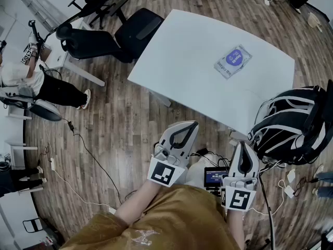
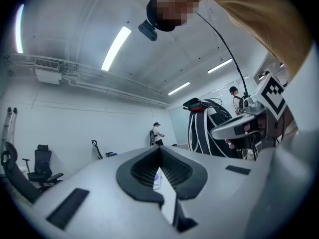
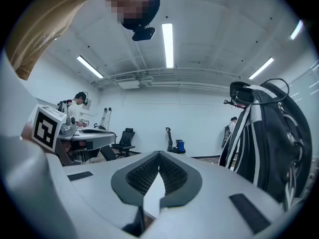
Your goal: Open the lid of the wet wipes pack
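- Far off to the left gripper's left, a seated person point(image 1: 23, 79) was at a desk, well apart from the work area.
- Ahead and left of the left gripper, a black office chair point(image 1: 132, 33) stood against the near-left edge of the white table point(image 1: 192, 51).
- Left gripper point(image 1: 193, 123): held level, short of the table's near edge and over the wood floor. In the left gripper view its jaws met at the tips point(image 2: 160, 148) with nothing clamped between them; only the usual gap remained behind the tips.
- Through that gap a small white-and-purple patch showed, probably the wet wipes pack point(image 2: 157, 179) seen far ahead; too small to confirm.
- Wet wipes pack point(image 1: 233, 61): lay flat on the table, purple round label up, ahead of both grippers and slightly right of the left one; well apart from each, touched by neither.
- Between the two grippers, close to the person's body, a small lit screen point(image 1: 215, 177) was visible.
- Right gripper point(image 1: 243, 145): level, just beside the table's near corner, jaws pressed together at the tips point(image 3: 159, 154), empty.
- Just to the right gripper's right stood a black-and-white bag point(image 1: 291, 124), upright, also filling the right side of the right gripper view point(image 3: 271, 138).
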Demonstrator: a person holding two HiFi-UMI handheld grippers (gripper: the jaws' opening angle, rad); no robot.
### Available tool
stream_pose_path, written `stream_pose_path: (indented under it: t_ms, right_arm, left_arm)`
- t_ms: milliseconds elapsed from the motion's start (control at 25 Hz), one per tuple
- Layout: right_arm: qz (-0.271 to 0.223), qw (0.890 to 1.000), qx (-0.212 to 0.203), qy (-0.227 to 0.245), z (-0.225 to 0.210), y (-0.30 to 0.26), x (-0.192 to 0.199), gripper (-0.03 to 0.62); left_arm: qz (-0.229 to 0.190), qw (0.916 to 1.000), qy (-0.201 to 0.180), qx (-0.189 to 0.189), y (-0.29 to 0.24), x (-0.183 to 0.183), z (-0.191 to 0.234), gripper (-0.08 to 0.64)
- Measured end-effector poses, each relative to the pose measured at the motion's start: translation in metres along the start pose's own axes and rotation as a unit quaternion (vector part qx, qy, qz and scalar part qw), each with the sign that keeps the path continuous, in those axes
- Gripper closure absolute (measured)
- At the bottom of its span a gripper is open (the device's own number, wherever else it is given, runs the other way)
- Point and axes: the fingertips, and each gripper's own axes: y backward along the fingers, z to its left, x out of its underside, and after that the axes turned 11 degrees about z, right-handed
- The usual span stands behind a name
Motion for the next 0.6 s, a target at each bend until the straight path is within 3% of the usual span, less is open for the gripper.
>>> stream_pose_path:
  t_ms: [400, 600]
  right_arm:
    - [0.002, 1.000, -0.020, 0.015, -0.008, -0.004, 0.004, 0.584]
    - [0.010, 1.000, -0.027, -0.003, -0.015, -0.004, 0.008, 0.584]
  left_arm:
    - [0.004, 0.9997, -0.009, -0.022, -0.008, -0.004, -0.004, 0.558]
    - [0.011, 0.9994, -0.008, -0.032, -0.015, -0.005, -0.011, 0.558]
